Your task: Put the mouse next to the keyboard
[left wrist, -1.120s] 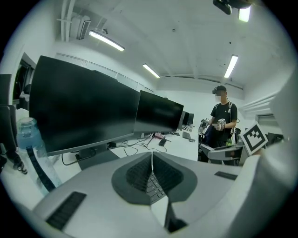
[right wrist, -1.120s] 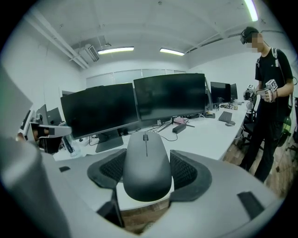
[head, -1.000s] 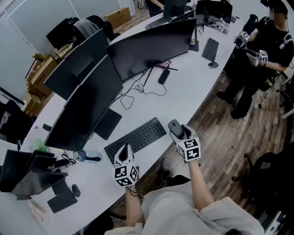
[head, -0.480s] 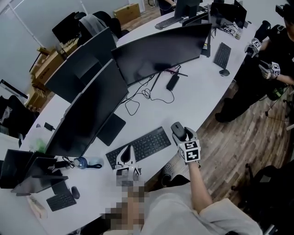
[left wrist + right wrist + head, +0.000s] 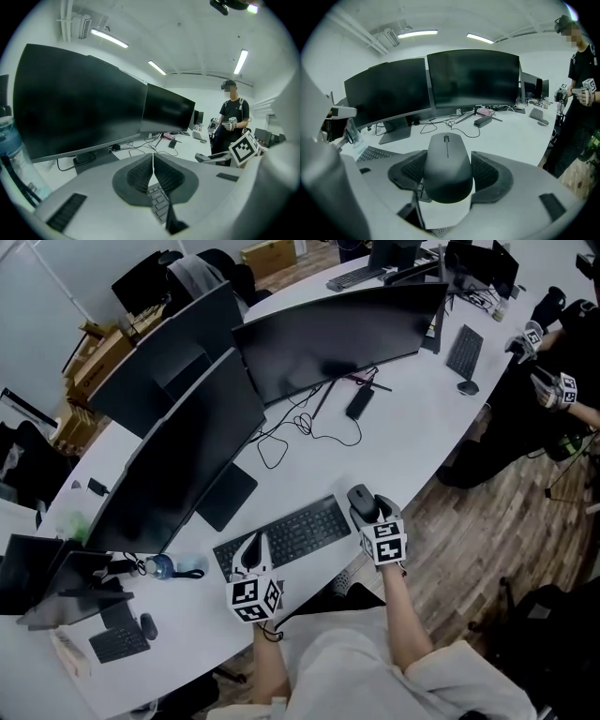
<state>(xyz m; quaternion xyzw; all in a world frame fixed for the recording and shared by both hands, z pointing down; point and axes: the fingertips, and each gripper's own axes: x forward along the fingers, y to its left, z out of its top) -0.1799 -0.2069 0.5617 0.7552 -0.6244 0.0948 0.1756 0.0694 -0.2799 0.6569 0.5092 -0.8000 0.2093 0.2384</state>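
A dark grey mouse (image 5: 447,164) sits gripped between the pads of my right gripper (image 5: 448,172), which is shut on it. In the head view the mouse (image 5: 362,502) hangs just past the right end of the black keyboard (image 5: 282,536), at the desk's front edge, with the right gripper (image 5: 367,510) behind it. My left gripper (image 5: 251,554) is shut with nothing in it, its tip over the keyboard's near left part. The left gripper view shows the jaws closed together (image 5: 153,165) above the keyboard keys (image 5: 158,202).
Two large curved monitors (image 5: 197,418) stand behind the keyboard, with loose cables (image 5: 298,427) and a black power brick (image 5: 359,403) on the white desk (image 5: 412,427). A water bottle (image 5: 161,567) lies at the left. A person with grippers (image 5: 553,381) stands at the far right.
The view shifted a little. My right gripper with the mouse stays at the keyboard's right end; the left gripper stays at the keyboard's near edge.
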